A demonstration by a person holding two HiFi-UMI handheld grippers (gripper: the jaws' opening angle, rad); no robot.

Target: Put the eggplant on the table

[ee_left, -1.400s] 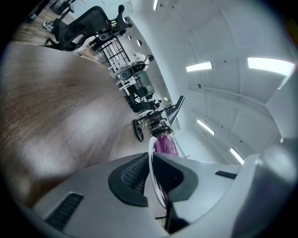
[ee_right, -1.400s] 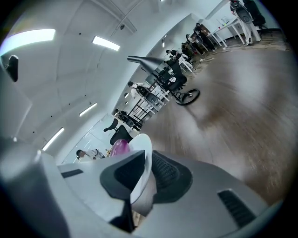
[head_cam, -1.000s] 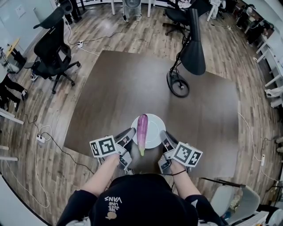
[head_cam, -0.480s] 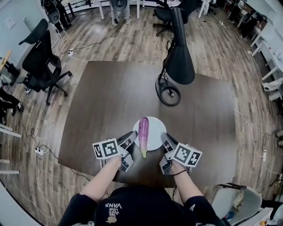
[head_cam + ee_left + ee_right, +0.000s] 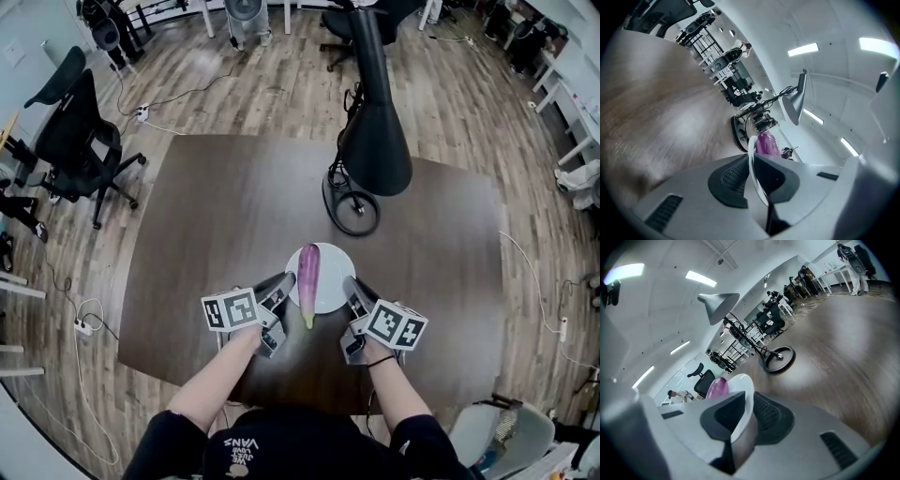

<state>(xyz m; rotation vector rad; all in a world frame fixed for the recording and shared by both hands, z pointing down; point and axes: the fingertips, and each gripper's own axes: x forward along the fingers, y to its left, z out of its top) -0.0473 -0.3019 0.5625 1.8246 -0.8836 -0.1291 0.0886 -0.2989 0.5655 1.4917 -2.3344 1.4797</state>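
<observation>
Both gripper views are mostly filled by their own grey jaws. Above them only the rounded purple top of the eggplant (image 5: 766,144) (image 5: 717,387) shows, and the wood surface around it is smeared. No view shows whether the plate rests on the table (image 5: 234,206) or is held just off it. The person's hands are hidden behind the marker cubes, and the head view cuts off the torso at the bottom edge.

There is one eggplant (image 5: 308,272), and it lies on one white plate (image 5: 334,266) near the table's 6 o'clock edge. It runs from 12 to 6 o'clock, with its green stem tip past the plate's near rim.

There are two grippers. The left gripper (image 5: 284,281) is at the plate's 9 o'clock and the right gripper (image 5: 350,285) is at its 3 o'clock. In the left gripper view the left gripper (image 5: 753,169) has its pads pressed onto the thin white plate (image 5: 751,161) rim. In the right gripper view the right gripper (image 5: 742,414) is likewise clamped on the plate (image 5: 740,397) edge.

Each of the two marker cubes, left (image 5: 231,309) and right (image 5: 396,324), carries black-and-white square codes. One black desk lamp (image 5: 375,141) stands at the plate's 12 o'clock, well apart from it, on a ring-shaped base (image 5: 352,211). One black office chair (image 5: 75,131) shows whole at 10 o'clock on the floor, and others at the top edge are cut off.

"VANS" (image 5: 240,442) reads upside down on the dark garment. The lines beneath it are too small to read.
</observation>
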